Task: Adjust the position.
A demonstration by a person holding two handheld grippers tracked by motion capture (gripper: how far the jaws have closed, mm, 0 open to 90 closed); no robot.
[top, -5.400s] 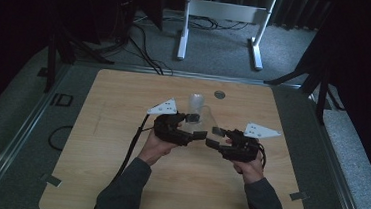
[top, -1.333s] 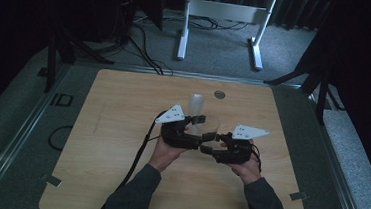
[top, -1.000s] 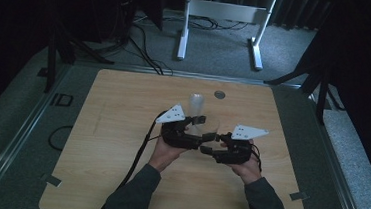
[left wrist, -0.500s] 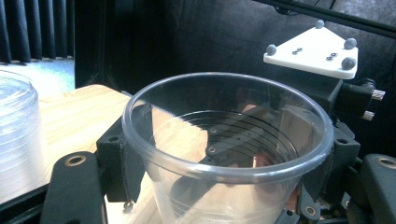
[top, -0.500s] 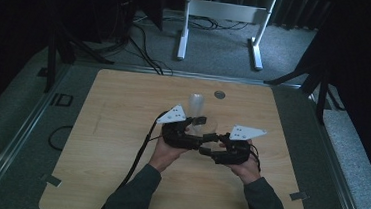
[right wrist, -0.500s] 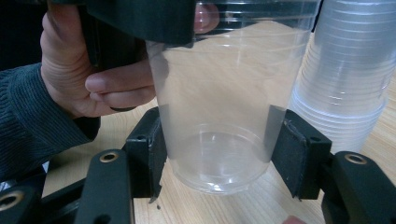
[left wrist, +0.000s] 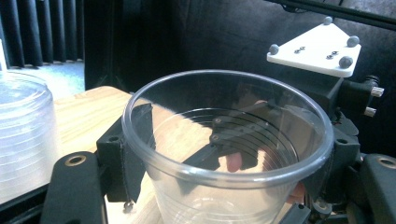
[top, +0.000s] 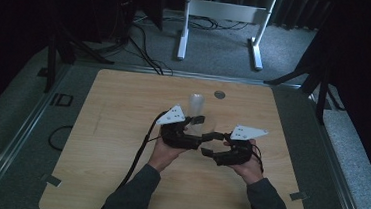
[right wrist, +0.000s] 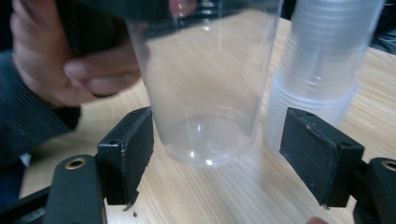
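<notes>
Nearest the person, both hands meet over the middle of the wooden table (top: 121, 129), and the right gripper (top: 210, 143) points left toward the clear plastic cup (top: 206, 128) that stands between the two tools. In the right gripper view its jaws stand wide, one pad on each side of the cup's base (right wrist: 205, 140) with bare wood showing in the gaps, so they press on nothing; they have just been opening. The left gripper (top: 196, 130), a little farther and to the left, has its jaws closed on the cup's upper wall: in the left gripper view the rim (left wrist: 224, 126) sits squarely between the black pads, which lie against its sides. The cup looks very light, thin-walled and springy, so a hard squeeze would likely buckle it or crack the wall, and its smooth taper could let it slip upward out of a loose pinch. The rolled rim is the stiffest part, so just under it seems the best place to hold, with gentle pressure. Just beyond it, toward the far side, stands the stack of cups (top: 196, 105), nested tightly; its ribbed sides show beside the single cup in both gripper views (right wrist: 327, 70), close enough to be knocked.
</notes>
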